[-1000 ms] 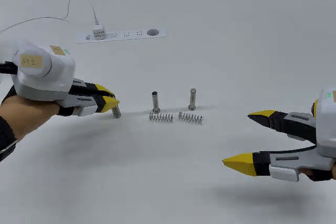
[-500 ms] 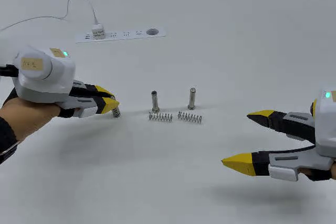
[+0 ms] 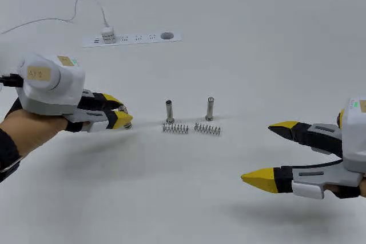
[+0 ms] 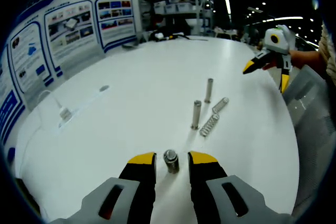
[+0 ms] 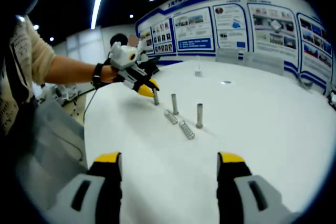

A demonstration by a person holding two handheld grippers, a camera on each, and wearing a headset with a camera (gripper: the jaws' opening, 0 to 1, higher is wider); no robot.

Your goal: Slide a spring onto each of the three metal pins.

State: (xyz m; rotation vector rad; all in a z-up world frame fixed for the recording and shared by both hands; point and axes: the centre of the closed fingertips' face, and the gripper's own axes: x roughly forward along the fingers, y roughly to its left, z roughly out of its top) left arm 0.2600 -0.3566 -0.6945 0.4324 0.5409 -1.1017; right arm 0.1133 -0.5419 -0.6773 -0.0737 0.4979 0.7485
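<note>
Judging by the tabletop's (image 3: 240, 67) middle, the left pin (image 4: 170, 161), between the left gripper's (image 4: 172, 156) slightly parted jaws, looked perhaps sprung, while the middle pin (image 3: 169, 111) and right pin (image 3: 210, 108) stood bare, the left spring (image 3: 175, 128) and right spring (image 3: 207, 128) lying loose just beside them, the right gripper (image 3: 257, 151) gaping by the near edge.

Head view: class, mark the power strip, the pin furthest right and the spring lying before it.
power strip (image 3: 132, 38): head view, middle of its white body.
pin (image 3: 210, 108): head view, mid-shaft.
spring (image 3: 207, 128): head view, middle coils.
</note>
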